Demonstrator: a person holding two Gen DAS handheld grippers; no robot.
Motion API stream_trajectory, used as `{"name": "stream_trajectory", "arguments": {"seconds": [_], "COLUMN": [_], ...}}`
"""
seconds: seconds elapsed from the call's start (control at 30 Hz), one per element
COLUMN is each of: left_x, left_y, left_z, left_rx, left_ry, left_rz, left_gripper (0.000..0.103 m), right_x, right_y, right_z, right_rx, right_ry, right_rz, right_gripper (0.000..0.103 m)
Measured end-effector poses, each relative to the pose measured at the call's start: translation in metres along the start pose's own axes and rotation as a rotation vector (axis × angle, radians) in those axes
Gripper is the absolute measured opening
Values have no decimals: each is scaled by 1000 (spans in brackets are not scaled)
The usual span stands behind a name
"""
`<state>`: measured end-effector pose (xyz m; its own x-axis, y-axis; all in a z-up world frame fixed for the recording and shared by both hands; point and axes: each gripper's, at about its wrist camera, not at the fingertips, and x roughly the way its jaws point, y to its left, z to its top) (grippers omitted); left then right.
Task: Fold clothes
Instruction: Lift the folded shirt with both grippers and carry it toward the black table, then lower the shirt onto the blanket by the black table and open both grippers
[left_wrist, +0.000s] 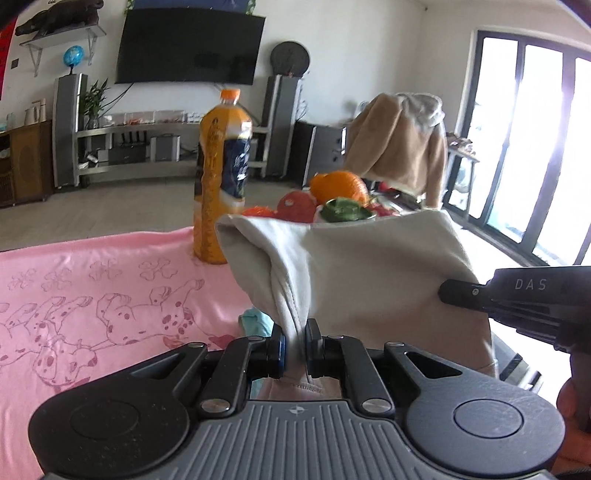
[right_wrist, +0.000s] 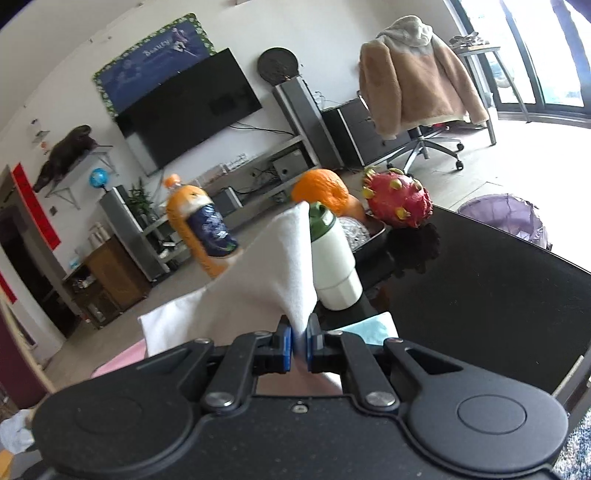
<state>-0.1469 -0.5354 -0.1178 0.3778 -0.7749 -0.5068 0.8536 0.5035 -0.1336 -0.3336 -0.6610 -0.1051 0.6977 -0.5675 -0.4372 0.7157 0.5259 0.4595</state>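
The pale beige cotton garment (left_wrist: 369, 273) hangs in the air between our 2 hand-held grippers, lifted above the table. In the left wrist view, our left gripper (left_wrist: 294, 345) has its blue-padded jaws pinched tight on a bunched, twisted edge of the cloth, which fans upward and rightward from the grip. At the right edge of that view our right gripper (left_wrist: 448, 291) clamps the far corner of the same garment. In the right wrist view, the right gripper (right_wrist: 300, 343) is closed on a peaked fold of the cloth (right_wrist: 258, 280), which rises to a point in front of the white bottle with a green lid (right_wrist: 332, 262). Below the garment, on the left, lies a pink towel printed with spotted dogs (left_wrist: 92, 295); the glossy black table (right_wrist: 480, 288) shows to the right. A tall orange juice bottle with a blue label (left_wrist: 221, 173) stands at the towel's far edge. Beyond the garment sit a large orange fruit (right_wrist: 319, 192) and a red dragon fruit (right_wrist: 399, 201), just beside each other.
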Motion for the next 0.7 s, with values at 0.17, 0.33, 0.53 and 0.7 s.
{"name": "stream_trajectory", "arguments": {"seconds": [0.17,0.33,0.53,0.7], "left_x": [56,41,12,1], "left_y": [-1,32,35,2], "left_z": [-6,-12,-21,-32], "left_rx": [27,-40,-48,65], "left_ry": [117,138,162,172], "left_rz": [131,132,66,-38], "left_gripper": [20,28,22,25], "right_x": [61,57,20,10], "right_y": [-11,-28,-37,-30], "right_z": [-8,-15,-24,-32], "right_rx": [-54,-32,65,105], "right_ry": [70,140,100,121], "right_rz": [-102,-144,-121,-50], "right_gripper": [12,47,48,27]}}
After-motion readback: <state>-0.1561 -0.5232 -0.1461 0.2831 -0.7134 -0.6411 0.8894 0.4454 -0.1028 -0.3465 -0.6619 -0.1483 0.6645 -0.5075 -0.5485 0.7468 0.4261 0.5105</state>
